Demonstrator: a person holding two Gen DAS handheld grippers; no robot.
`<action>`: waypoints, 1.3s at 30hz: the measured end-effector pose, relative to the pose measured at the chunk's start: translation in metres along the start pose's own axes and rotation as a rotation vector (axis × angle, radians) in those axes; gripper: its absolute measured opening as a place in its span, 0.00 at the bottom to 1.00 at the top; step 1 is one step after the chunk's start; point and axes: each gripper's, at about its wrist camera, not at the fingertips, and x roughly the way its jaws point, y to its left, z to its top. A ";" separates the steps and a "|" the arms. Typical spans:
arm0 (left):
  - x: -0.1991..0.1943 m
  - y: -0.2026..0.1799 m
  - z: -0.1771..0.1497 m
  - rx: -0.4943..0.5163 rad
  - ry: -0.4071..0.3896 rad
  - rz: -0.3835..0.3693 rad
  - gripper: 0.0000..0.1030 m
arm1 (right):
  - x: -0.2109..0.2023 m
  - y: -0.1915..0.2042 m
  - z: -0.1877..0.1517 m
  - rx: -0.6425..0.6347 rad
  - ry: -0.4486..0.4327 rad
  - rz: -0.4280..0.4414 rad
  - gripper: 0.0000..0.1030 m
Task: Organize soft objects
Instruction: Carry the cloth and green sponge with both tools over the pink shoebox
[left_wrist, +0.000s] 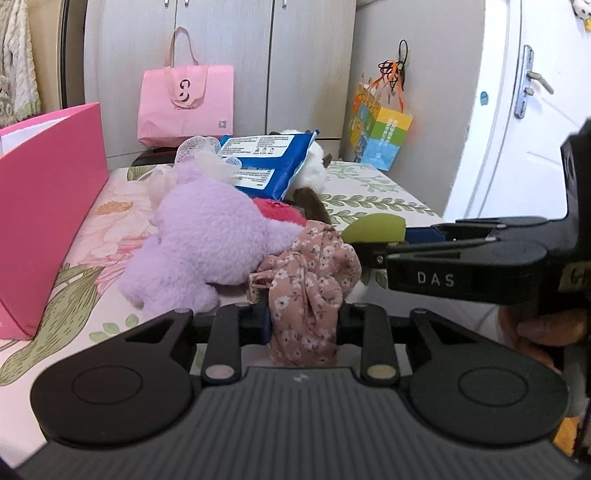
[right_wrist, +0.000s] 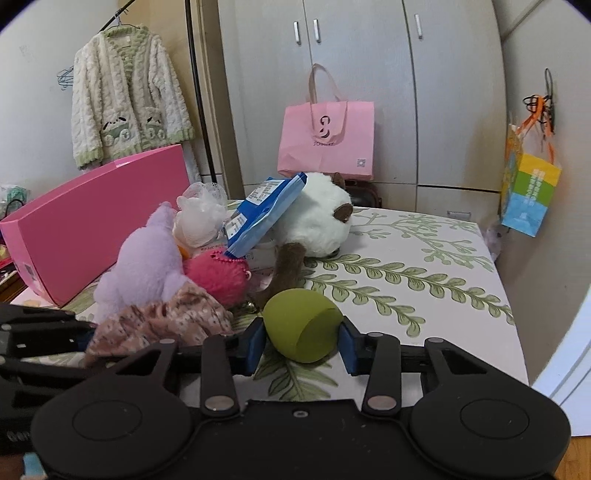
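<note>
My left gripper (left_wrist: 303, 321) is shut on a pink floral cloth (left_wrist: 310, 280), which bunches up between its blue pads. My right gripper (right_wrist: 301, 343) is shut on a green sponge egg (right_wrist: 301, 325); it shows from the side in the left wrist view (left_wrist: 373, 227). A pile of soft things lies on the table: a lilac plush (left_wrist: 199, 240), a hot-pink fuzzy toy (right_wrist: 218, 275), a white and brown plush cat (right_wrist: 317, 218), a white net puff (right_wrist: 201, 214) and a blue packet (left_wrist: 266, 162). The floral cloth (right_wrist: 166, 321) lies left of my right gripper.
A pink open box (left_wrist: 48, 206) stands at the table's left side. The leaf-patterned tablecloth (right_wrist: 424, 280) covers the right part. A pink paper bag (right_wrist: 327, 140) stands by the wardrobe. A colourful bag (right_wrist: 528, 192) hangs on the right wall.
</note>
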 end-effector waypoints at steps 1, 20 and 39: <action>-0.003 0.002 0.000 -0.009 0.006 -0.012 0.26 | -0.003 0.001 -0.002 0.007 -0.003 -0.012 0.45; -0.037 0.027 -0.010 -0.076 0.149 -0.162 0.26 | -0.048 0.027 -0.015 0.020 0.018 -0.042 0.46; -0.082 0.079 -0.019 -0.087 0.246 -0.148 0.26 | -0.075 0.077 -0.018 0.008 0.121 0.106 0.46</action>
